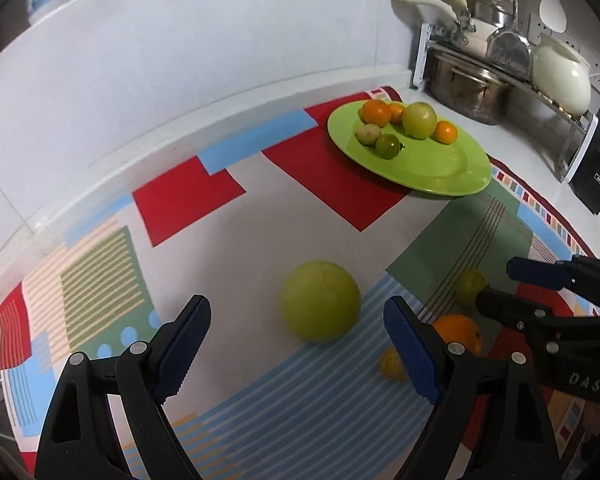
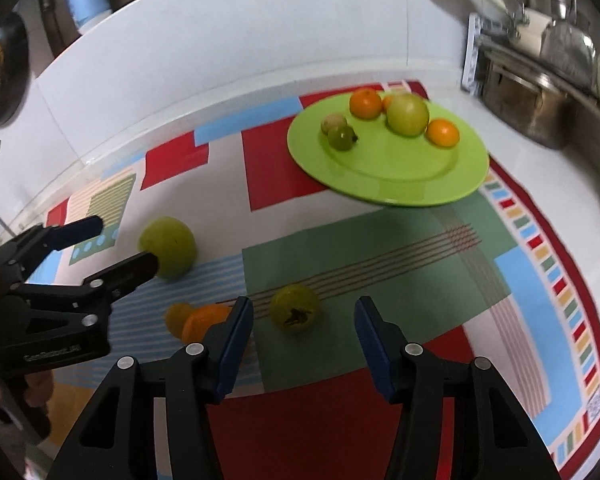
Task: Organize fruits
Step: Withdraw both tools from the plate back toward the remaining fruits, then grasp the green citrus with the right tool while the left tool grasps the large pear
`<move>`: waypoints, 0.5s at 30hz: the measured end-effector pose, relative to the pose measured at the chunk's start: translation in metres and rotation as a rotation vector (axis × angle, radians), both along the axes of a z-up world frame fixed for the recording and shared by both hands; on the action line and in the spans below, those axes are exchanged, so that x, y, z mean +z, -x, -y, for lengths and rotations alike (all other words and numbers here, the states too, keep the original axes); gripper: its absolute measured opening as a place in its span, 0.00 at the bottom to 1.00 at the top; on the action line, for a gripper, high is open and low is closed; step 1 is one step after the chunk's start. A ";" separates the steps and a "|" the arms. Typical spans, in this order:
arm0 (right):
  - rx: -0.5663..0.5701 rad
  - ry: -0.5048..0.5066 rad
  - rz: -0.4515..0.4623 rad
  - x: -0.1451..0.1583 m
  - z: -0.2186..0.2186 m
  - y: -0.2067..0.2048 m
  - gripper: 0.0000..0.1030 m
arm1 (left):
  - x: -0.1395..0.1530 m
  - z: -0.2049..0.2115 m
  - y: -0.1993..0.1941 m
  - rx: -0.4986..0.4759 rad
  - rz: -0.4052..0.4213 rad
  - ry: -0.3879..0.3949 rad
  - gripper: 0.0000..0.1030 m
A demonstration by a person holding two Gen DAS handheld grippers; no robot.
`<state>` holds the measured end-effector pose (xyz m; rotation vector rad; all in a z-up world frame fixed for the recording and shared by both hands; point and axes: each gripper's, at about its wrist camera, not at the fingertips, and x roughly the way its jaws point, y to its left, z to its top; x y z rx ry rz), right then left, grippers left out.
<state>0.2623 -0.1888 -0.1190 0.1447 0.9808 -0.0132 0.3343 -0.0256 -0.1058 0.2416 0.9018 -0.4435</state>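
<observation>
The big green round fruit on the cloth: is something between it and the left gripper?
Nothing visible. The big green round fruit lies directly ahead of the open left gripper, with only bare patterned cloth between.

Between your left hand-held gripper and the green plate the patterned cloth lies bare, so you have an open lane there. The large green fruit sits just ahead of its spread jaws. To its right, an orange and two small yellow fruits crowd close to your right hand-held gripper. The plate's near half is free; its far half holds fruit. A pot rack blocks the bench's far right corner.
</observation>
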 end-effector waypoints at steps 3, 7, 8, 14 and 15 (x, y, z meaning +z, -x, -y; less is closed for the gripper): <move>-0.002 -0.009 -0.024 -0.005 0.001 -0.003 0.48 | -0.008 0.005 -0.008 0.000 -0.026 -0.010 0.85; -0.015 -0.040 -0.062 -0.015 0.006 -0.009 0.43 | -0.019 0.011 -0.014 -0.002 -0.043 -0.036 0.79; -0.015 -0.051 -0.066 -0.017 0.006 -0.010 0.42 | -0.021 0.012 -0.015 -0.004 -0.046 -0.039 0.78; 0.005 -0.050 -0.076 -0.024 0.004 -0.013 0.32 | -0.028 0.014 -0.021 -0.009 -0.080 -0.021 0.60; 0.005 -0.048 -0.074 -0.024 0.004 -0.013 0.31 | -0.029 0.015 -0.021 -0.013 -0.086 -0.014 0.58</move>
